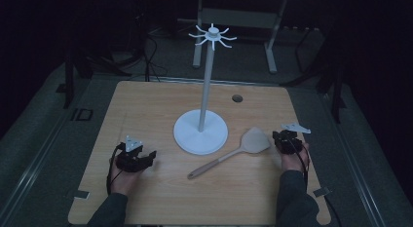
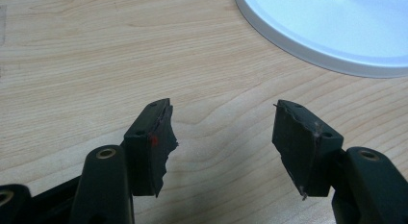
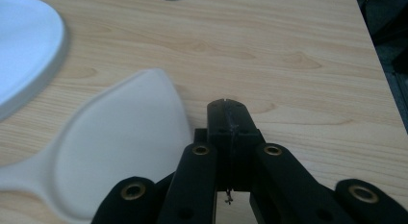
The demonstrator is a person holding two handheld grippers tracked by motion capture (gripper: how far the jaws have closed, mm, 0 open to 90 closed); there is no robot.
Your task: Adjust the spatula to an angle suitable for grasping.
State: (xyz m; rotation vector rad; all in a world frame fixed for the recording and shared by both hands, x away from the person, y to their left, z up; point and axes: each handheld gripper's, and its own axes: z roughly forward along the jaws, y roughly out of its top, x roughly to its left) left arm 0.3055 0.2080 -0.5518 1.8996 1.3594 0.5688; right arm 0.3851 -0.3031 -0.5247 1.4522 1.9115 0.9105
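Observation:
A white stand with a round base, a tall pole and hooked arms at its top rises from the middle of the wooden table. A beige spatula lies flat to the right of the base, its blade toward my right gripper. My right gripper rests just right of the blade, jaws pressed together on nothing. My left gripper sits on the table left of the base, its jaws wide apart and empty. The base's rim lies ahead of it.
A round hole is set in the table beyond the stand. Metal clips sit at the table's near corners. Dark floor, cables and a frame's legs lie beyond the far edge.

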